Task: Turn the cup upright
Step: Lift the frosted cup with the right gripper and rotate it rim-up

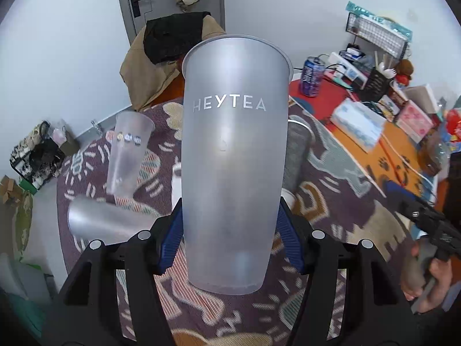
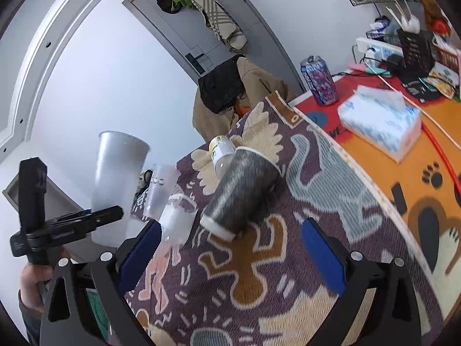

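My left gripper (image 1: pixel 230 233) is shut on a tall frosted grey HEYTEA cup (image 1: pixel 233 155) and holds it upright, mouth up, above the patterned mat (image 1: pixel 331 190). The same cup (image 2: pixel 115 190) shows at the left of the right wrist view, clamped by the left gripper (image 2: pixel 95 216). My right gripper (image 2: pixel 230 245) is open and empty above the mat (image 2: pixel 259 259), just short of a dark grey cup (image 2: pixel 242 190) lying on its side. The right gripper also shows in the left wrist view (image 1: pixel 426 216).
A frosted cup with stickers (image 1: pixel 128 155) stands upright and a silver cup (image 1: pixel 109 220) lies on its side at the left. A clear cup (image 2: pixel 178 219) and a small bottle (image 2: pixel 222 152) sit near the dark cup. A purple can (image 2: pixel 319 80), a tissue pack (image 2: pixel 380 121) and clutter are at the right.
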Tool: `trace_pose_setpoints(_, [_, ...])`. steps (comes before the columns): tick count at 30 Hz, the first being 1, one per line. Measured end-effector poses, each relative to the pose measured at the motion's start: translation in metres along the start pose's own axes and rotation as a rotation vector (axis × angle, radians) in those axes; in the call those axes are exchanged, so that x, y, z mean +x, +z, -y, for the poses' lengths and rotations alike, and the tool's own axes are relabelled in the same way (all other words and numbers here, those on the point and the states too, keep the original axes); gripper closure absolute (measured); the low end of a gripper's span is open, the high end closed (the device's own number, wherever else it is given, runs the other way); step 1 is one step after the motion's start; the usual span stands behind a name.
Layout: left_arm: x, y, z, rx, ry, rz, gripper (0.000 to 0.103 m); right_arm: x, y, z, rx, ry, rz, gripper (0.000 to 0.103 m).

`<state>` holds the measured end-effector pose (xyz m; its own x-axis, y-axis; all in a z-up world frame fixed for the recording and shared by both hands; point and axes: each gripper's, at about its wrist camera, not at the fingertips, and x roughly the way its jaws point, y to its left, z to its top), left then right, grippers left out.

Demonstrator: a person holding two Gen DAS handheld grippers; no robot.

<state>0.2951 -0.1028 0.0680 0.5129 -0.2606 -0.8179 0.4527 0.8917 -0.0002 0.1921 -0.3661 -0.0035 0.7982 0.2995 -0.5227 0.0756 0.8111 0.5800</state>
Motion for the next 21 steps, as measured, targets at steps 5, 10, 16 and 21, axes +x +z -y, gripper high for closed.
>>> trace_pose_setpoints(5, [-0.020, -0.023, 0.009, -0.016, -0.036, 0.005, 0.042, -0.014, -0.021, 0.008, 0.007, 0.009, -0.014, 0.008])
trace_pose_setpoints(10, [-0.024, -0.051, 0.021, -0.035, -0.068, -0.005, 0.042, -0.027, -0.037, 0.015, 0.004, 0.001, -0.017, 0.008])
trace_pose_setpoints(16, [-0.010, -0.085, 0.037, -0.051, -0.116, -0.047, 0.042, -0.037, -0.052, 0.018, -0.013, -0.004, -0.028, 0.008])
trace_pose_setpoints(21, [0.006, -0.107, 0.045, -0.076, -0.130, -0.065, 0.042, -0.042, -0.060, 0.025, -0.019, -0.018, -0.037, 0.008])
